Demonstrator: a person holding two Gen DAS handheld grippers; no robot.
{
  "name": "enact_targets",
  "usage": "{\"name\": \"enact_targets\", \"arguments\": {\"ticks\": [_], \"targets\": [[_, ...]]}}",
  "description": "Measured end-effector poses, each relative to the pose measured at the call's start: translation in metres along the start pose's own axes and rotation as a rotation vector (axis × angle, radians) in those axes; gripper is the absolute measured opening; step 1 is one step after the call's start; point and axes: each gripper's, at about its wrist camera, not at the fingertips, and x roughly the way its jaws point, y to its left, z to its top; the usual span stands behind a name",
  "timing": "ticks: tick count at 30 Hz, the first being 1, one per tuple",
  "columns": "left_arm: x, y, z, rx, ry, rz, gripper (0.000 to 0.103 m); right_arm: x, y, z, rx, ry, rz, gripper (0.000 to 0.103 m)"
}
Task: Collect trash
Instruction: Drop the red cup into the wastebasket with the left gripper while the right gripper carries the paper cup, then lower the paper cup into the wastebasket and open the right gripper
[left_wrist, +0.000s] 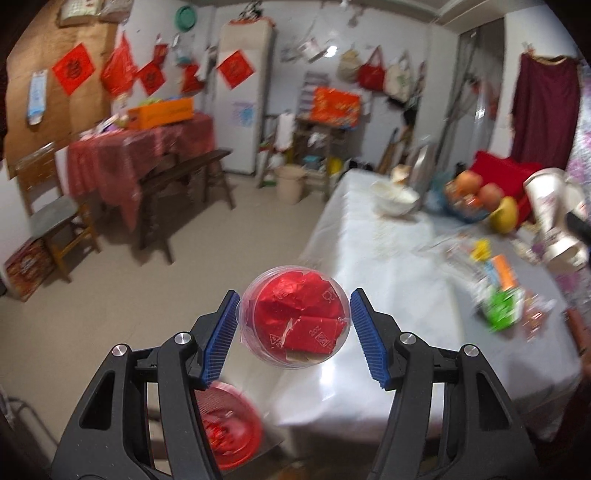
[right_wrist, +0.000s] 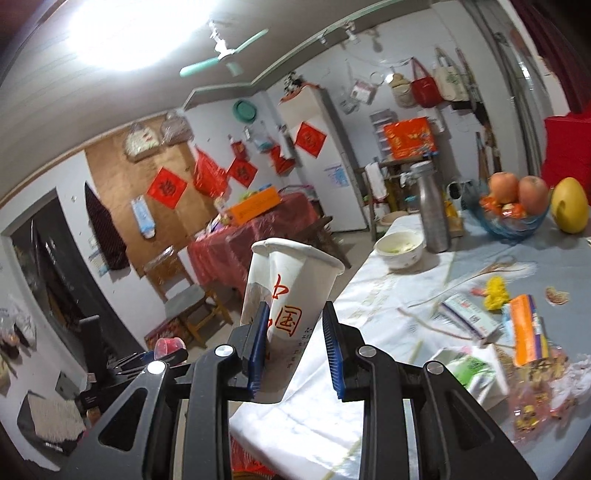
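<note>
Carrying two pieces of trash at once seems to be the step in hand. At centre frame of the left wrist view, the left gripper (left_wrist: 293, 325) clamps a clear tub (left_wrist: 293, 320) stuffed with red foil, its blue pads pressing both sides. At centre frame of the right wrist view, the right gripper (right_wrist: 295, 350) pinches a crushed paper cup (right_wrist: 286, 299) with red characters, jaws set narrow on its dented wall; the same cup shows at the right edge of the left view. Both loads hang clear of the table (left_wrist: 369, 258), whose right part is littered with wrappers (left_wrist: 502, 295). A red bin (left_wrist: 231, 432) sits at lower left of the left view, below the tub. Next, I judge, each hand must reach over that bin and open, tub first since it hangs nearest. More wrappers then wait on the cloth.
</note>
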Motion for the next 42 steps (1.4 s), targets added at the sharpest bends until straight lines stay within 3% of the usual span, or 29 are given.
{"name": "enact_targets", "arguments": {"ticks": [5,11,15,18,21,33,42], "targets": [[0.019,0.058,-0.043,-0.062,0.119,0.086,0.061,0.029,0.023,-0.010,-0.017,0.079,0.026,0.029],[0.048,0.107,-0.086,-0.147,0.227,0.104,0.061,0.071,0.059,-0.028,-0.064,0.182,0.052,0.029],[0.072,0.120,-0.106,-0.177,0.289,0.098,0.062,0.101,0.080,-0.041,-0.082,0.259,0.064,0.029],[0.082,0.128,-0.116,-0.217,0.321,0.103,0.080,0.114,0.089,-0.047,-0.091,0.295,0.073,0.029],[0.081,0.135,-0.119,-0.244,0.332,0.096,0.083,0.126,0.099,-0.055,-0.105,0.326,0.080,0.029],[0.038,0.163,-0.097,-0.205,0.197,0.322,0.092,0.183,0.161,-0.101,-0.213,0.489,0.133,0.029],[0.009,0.193,-0.086,-0.251,0.135,0.376,0.093,0.228,0.207,-0.141,-0.291,0.606,0.166,0.029]]}}
